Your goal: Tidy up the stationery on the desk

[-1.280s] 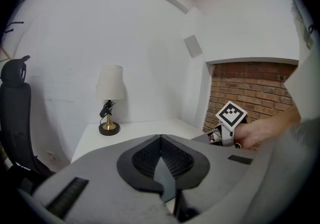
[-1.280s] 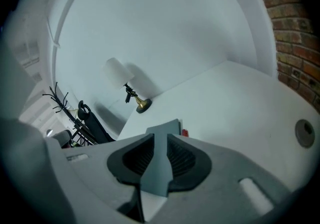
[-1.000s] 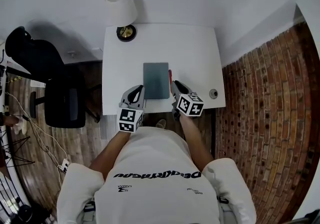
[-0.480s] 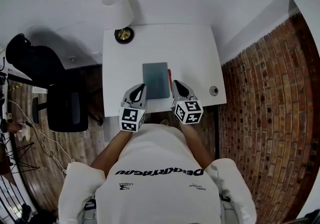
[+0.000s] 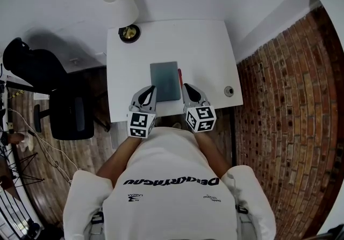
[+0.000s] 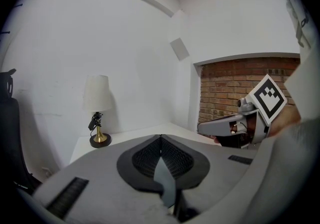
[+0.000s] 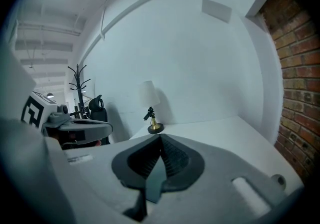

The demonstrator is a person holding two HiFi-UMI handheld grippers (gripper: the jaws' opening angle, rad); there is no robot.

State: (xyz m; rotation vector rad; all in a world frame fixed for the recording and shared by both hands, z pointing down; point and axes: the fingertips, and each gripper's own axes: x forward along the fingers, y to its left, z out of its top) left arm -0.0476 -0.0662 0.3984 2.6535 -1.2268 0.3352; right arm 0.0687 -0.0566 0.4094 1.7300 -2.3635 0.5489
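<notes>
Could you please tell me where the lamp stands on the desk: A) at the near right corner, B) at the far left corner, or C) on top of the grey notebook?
B: the lamp stands at the desk's far left corner, apart from the grey notebook.

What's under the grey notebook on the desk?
Only the white desk shows around the grey notebook, which lies flat. Anything beneath it is covered. A red pen lies along its right edge, not under it.
</notes>
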